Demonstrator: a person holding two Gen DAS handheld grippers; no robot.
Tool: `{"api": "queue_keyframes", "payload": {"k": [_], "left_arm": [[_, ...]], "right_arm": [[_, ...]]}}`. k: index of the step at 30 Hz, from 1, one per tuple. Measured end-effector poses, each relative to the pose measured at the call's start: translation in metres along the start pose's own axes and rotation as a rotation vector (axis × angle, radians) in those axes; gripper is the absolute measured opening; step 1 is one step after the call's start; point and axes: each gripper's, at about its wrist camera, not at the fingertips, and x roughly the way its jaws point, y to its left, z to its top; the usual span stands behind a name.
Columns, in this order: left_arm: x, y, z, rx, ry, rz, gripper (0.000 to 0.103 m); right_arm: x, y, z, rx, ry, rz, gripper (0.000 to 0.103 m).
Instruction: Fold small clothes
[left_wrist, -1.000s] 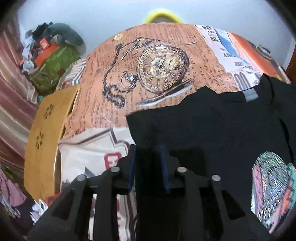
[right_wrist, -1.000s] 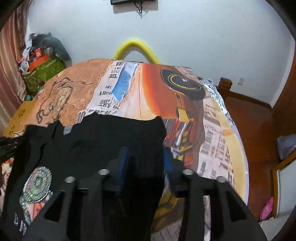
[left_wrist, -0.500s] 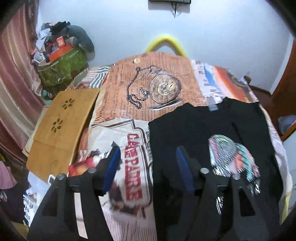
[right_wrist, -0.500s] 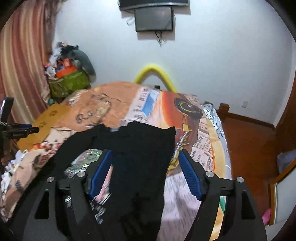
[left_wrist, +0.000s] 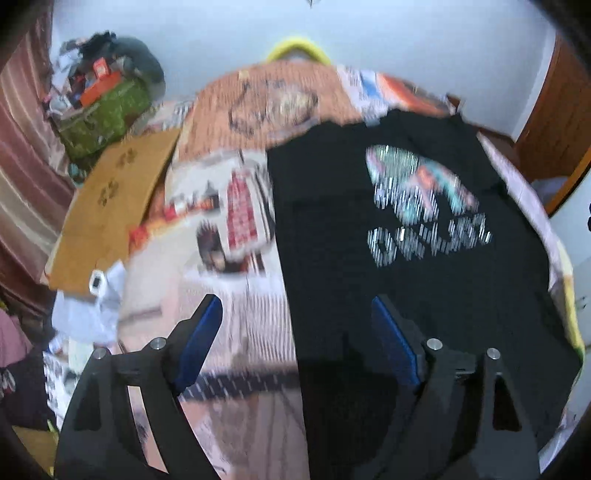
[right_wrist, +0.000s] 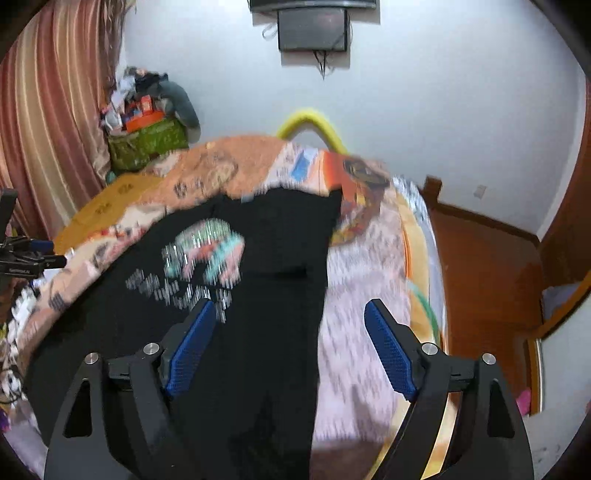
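Observation:
A black T-shirt (left_wrist: 406, 266) with a colourful print lies flat on the printed bedspread (left_wrist: 240, 266), both sides folded in. It also shows in the right wrist view (right_wrist: 266, 280). My left gripper (left_wrist: 295, 332) is open and empty, held above the shirt's left edge near the hem. My right gripper (right_wrist: 290, 332) is open and empty above the shirt's right edge. Both views are blurred by motion.
A wooden board (left_wrist: 110, 206) lies at the bed's left edge. A green bag with clutter (left_wrist: 103, 110) stands in the far left corner. A yellow hoop (right_wrist: 310, 122) sits behind the bed. The left gripper shows at the left edge of the right wrist view (right_wrist: 26, 254). Wooden floor (right_wrist: 487, 277) lies to the right.
Both grippers let go of the shirt's upper corners, opened wide, and pulled back and up toward the hem. The sleeves now lie folded onto the shirt.

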Motion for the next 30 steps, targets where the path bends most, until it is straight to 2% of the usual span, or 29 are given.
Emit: {"api": "queue_keyframes", "payload": {"k": [7,9,11,12,13,14,16,17,18,21,22,25,30], "left_arm": [[0.037,-0.005,-0.057,-0.017,0.128,-0.026,0.081],[0.037,-0.001,-0.067,-0.045,0.118,-0.056,0.077],[0.035,0.002,-0.069,-0.069,0.117,-0.090,0.064],[0.034,0.004,-0.070,-0.085,0.121,-0.114,0.051],[0.034,0.005,-0.070,-0.098,0.125,-0.132,0.041],[0.034,0.005,-0.070,-0.108,0.127,-0.145,0.036],[0.035,0.004,-0.070,-0.100,0.122,-0.139,0.014],[0.034,0.003,-0.069,-0.098,0.120,-0.134,0.009],[0.035,0.003,-0.069,-0.100,0.120,-0.128,0.005],[0.034,0.008,-0.062,-0.117,0.107,-0.128,0.002],[0.033,0.010,-0.059,-0.117,0.097,-0.119,0.002],[0.026,0.017,-0.039,-0.111,0.040,-0.082,0.002],[0.022,0.028,0.007,-0.121,-0.032,-0.028,0.002]], "right_arm": [[0.039,-0.009,-0.064,0.067,0.175,0.016,0.080],[0.048,-0.012,-0.080,0.090,0.216,0.032,0.080],[0.054,-0.016,-0.094,0.117,0.249,0.048,0.079],[0.058,-0.017,-0.098,0.129,0.263,0.054,0.077],[0.060,-0.019,-0.103,0.144,0.268,0.059,0.070],[0.062,-0.022,-0.106,0.161,0.273,0.070,0.066],[0.067,-0.025,-0.109,0.191,0.281,0.091,0.051],[0.066,-0.024,-0.109,0.189,0.278,0.096,0.047],[0.066,-0.022,-0.108,0.181,0.277,0.114,0.037],[0.065,-0.019,-0.107,0.172,0.288,0.173,0.009],[0.065,-0.019,-0.105,0.182,0.293,0.198,0.009],[0.059,-0.010,-0.094,0.119,0.256,0.197,0.008],[0.056,0.000,-0.057,0.057,0.176,0.195,0.008]]}}
